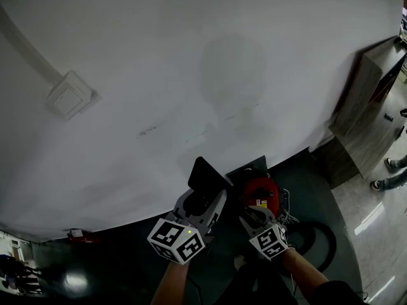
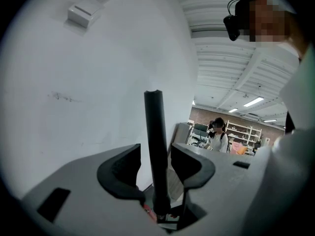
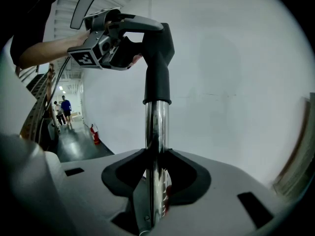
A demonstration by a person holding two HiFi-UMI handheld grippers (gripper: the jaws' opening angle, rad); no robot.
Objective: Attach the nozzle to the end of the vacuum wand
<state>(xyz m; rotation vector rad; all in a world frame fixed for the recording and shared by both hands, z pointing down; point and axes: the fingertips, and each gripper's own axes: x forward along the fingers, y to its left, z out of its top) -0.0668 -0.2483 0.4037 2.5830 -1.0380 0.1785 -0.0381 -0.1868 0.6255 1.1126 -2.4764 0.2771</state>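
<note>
Behind everything, white wall fills most of head view; dark floor curves below it. Grey cabinet stands against wall at far right. Red vacuum sits on floor at wall's foot, w/ black hose looping on floor to its right.

Chrome wand rises upright thru R gripper, whose fingers are clenched on it, pads pressing both sides. Black nozzle sits on wand's top end, collar around the chrome, upper part bending left toward L gripper. L gripper's fingers are released: spread apart w/ nozzle standing btwn them, narrow gap each side, no pad touching. Head view shows both grippers side by side, low centre: L one at the nozzle, R one just in front of vacuum.

Small white box is mounted on wall, upper left, w/ a conduit running to it. Red extinguisher stands on floor by wall, far back in R gripper view, w/ people farther off beyond it.
</note>
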